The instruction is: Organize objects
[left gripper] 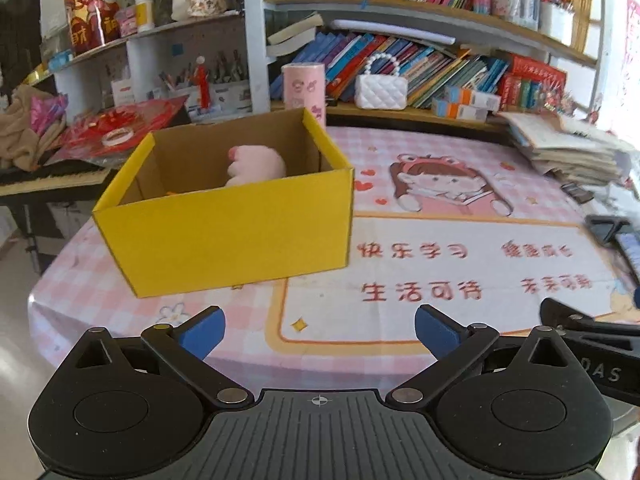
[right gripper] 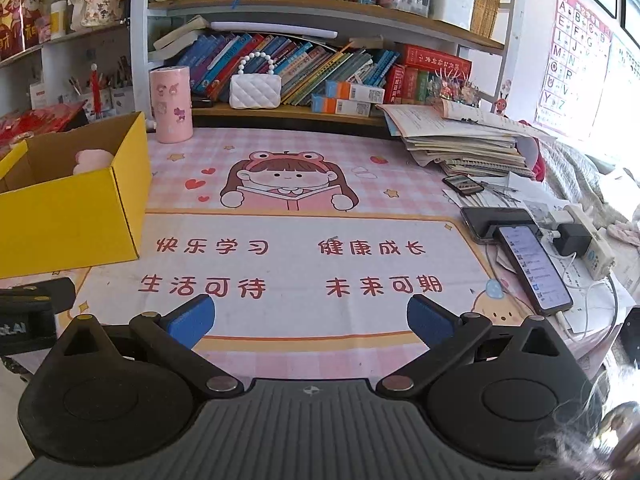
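A yellow cardboard box (left gripper: 224, 232) stands on the pink checked table mat (left gripper: 440, 264), left of centre. A pink plush toy (left gripper: 256, 166) lies inside it, partly hidden by the front wall. My left gripper (left gripper: 318, 330) is open and empty, near the table's front edge, below and right of the box. My right gripper (right gripper: 310, 320) is open and empty over the mat's printed text. In the right wrist view the box (right gripper: 72, 208) is at the far left with the plush (right gripper: 92, 160) inside.
A pink cylinder (right gripper: 171, 104) stands behind the box. A white quilted bag (right gripper: 255, 90) sits on the shelf. A stack of books and papers (right gripper: 460, 136), phones (right gripper: 532, 268) and a power strip (right gripper: 588, 236) crowd the right side. Bookshelves rise behind the table.
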Motion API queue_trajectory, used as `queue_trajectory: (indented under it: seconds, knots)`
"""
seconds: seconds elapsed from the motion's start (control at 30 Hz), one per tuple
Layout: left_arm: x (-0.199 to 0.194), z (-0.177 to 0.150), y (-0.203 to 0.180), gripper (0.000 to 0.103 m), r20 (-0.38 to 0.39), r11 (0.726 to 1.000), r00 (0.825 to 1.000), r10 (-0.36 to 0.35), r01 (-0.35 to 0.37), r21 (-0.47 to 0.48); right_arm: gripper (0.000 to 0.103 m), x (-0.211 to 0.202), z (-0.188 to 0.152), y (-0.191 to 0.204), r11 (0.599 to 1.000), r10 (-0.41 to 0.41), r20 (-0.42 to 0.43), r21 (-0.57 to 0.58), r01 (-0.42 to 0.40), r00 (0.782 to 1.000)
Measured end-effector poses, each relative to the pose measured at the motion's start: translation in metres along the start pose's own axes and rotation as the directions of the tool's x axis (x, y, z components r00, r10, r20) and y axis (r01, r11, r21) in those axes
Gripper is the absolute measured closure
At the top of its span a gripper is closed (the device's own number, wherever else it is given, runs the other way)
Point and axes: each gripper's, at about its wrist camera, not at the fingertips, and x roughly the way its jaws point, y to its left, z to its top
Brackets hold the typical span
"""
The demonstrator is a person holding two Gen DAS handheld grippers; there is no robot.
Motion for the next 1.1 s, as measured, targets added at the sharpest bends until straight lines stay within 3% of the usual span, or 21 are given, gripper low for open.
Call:
queue_trajectory:
  seconds: [0.43, 1.1]
  knots:
    - [0.000, -0.004, 0.001, 0.001, 0.000, 0.995, 0.996, 0.095, -0.095, 0.008, 0.000, 0.002, 0.001, 0.023, 0.998, -0.034, -0.015, -0.056, 0.033, 0.999]
    - [0.003, -0.004, 0.001, 0.001, -0.009, 0.993, 0.993, 0.116, -0.115, 0.017, 0.000, 0.009, 0.001, 0.029, 0.995, -0.071, -0.033, -0.068, 0.069, 0.997]
